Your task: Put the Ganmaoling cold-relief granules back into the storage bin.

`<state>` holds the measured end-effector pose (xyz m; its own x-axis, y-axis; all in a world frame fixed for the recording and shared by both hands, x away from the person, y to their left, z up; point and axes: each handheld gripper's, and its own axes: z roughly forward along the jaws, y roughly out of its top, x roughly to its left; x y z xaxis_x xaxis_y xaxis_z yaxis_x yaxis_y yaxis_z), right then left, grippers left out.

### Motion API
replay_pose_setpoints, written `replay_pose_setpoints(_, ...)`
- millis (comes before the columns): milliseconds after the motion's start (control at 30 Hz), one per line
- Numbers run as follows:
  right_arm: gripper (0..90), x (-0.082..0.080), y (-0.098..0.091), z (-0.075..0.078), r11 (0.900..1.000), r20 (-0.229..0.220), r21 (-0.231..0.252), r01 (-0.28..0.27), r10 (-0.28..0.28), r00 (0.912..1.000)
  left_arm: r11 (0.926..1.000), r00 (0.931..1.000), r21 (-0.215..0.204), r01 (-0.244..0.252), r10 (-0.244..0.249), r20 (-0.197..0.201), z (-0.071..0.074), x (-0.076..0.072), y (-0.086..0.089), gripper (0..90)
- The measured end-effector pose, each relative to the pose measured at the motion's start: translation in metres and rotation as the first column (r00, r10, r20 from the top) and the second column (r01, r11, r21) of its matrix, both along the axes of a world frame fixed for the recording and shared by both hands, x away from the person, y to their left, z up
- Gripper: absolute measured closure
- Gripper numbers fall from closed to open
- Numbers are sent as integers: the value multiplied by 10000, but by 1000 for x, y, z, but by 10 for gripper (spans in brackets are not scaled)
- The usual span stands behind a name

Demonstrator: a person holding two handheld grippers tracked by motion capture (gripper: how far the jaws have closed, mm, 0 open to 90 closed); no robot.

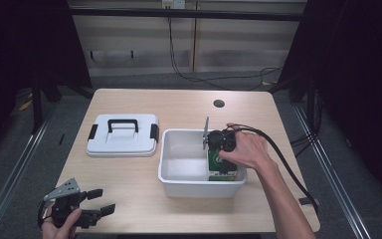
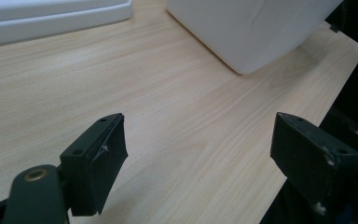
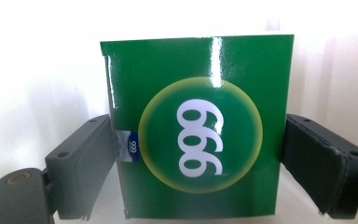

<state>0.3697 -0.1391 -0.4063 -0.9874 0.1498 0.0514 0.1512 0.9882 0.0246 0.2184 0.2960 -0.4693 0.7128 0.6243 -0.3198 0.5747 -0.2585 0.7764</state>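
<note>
**Inside the white bin: green box between the right jaws**

Inside the white bin [image 1: 179,185], at its right end, a green box [image 1: 222,167] stands with the right gripper [image 1: 220,144] lowered over it from above. Right hand [image 1: 246,149] wraps the gripper body; a black cable [image 1: 283,164] trails off past the bin's right side.

Right gripper view: the green box [image 3: 198,126] sits between the two jaws, one at each side edge. Both jaws look pressed against the sides, so it appears gripped. A round yellow-green badge with white digits faces the camera; white bin wall behind.

Left of the bin, just apart from it, lies a white lid [image 1: 123,135] with a black handle and black side clips.

Well below-left of the bin, at the table [image 1: 129,199] edge, the left gripper [image 1: 101,201] is held in the left hand [image 1: 59,229]. Jaws spread wide, nothing between them, bare wood beneath.
</note>
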Motion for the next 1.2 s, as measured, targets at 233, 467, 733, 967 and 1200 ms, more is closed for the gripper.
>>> replay_pose_setpoints(233, 107, -2, -4, 8, 9996, 245, 267, 31, -37, 9997, 10000, 10000, 11, -82, 82, -44, 0, 0, 0, 183)
replay_pose_setpoints(467, 125, -5, -10, 20, 9945, 310, 1046, 31, -64, 9995, 9999, 9999, 56, -97, 97, -80, -1, 0, -1, 183)
replay_pose_setpoints(733, 135, -10, -28, 37, 9653, 455, 2551, 563, -701, 9965, 9999, 9999, 55, -123, 123, -71, -1, 0, 0, 183)
replay_pose_setpoints(967, 136, -14, -44, 47, 9133, 691, 3976, 884, -1259, 9896, 9999, 9999, 150, 12, -11, -125, -1, 1, -2, 183)
replay_pose_setpoints(1200, 160, -21, -67, 59, 7816, 1435, 6137, 1120, -2498, 9576, 10000, 10000, 68, -46, 46, 14, 0, 0, -1, 169)
